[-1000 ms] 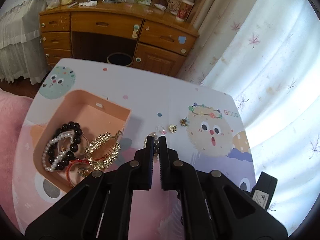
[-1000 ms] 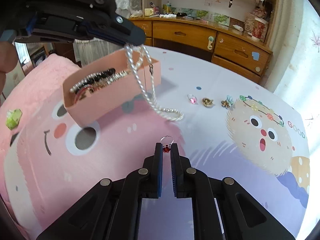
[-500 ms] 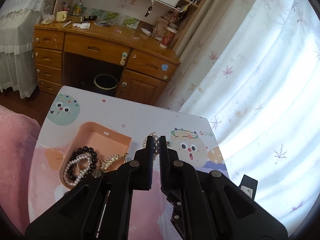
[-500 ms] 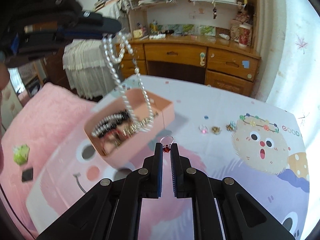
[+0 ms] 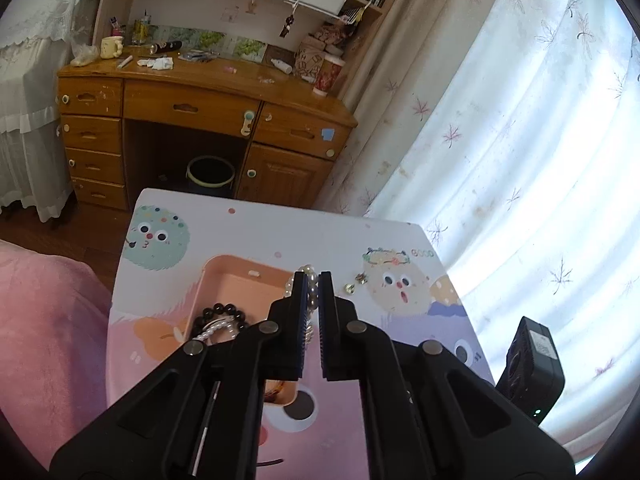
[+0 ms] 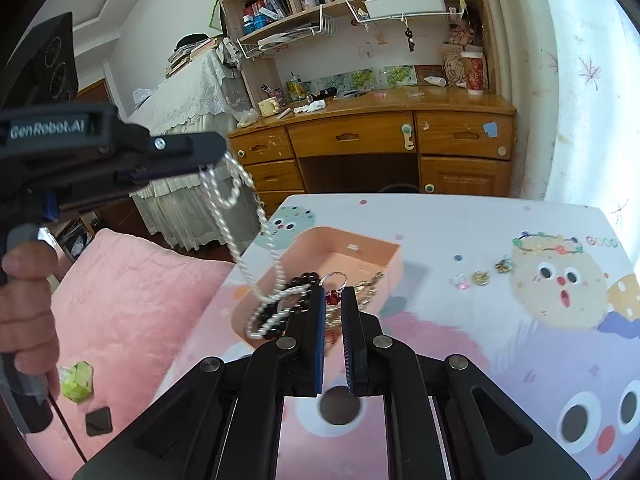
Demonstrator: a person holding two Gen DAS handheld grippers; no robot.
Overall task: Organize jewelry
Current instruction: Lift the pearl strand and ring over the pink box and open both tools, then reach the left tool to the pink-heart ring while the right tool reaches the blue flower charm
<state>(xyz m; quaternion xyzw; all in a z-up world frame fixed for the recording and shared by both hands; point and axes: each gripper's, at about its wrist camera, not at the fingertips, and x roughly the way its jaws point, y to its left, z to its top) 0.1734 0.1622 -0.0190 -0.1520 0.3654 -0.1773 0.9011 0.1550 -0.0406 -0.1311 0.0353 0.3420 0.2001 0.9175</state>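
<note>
Pearl necklace [image 6: 240, 216] dangles from left gripper [image 5: 313, 280] — over box [image 6: 360, 252].

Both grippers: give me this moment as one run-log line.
left gripper: shut on pearl necklace, dangling over pink box | right gripper: shut on red-stone ring
</note>
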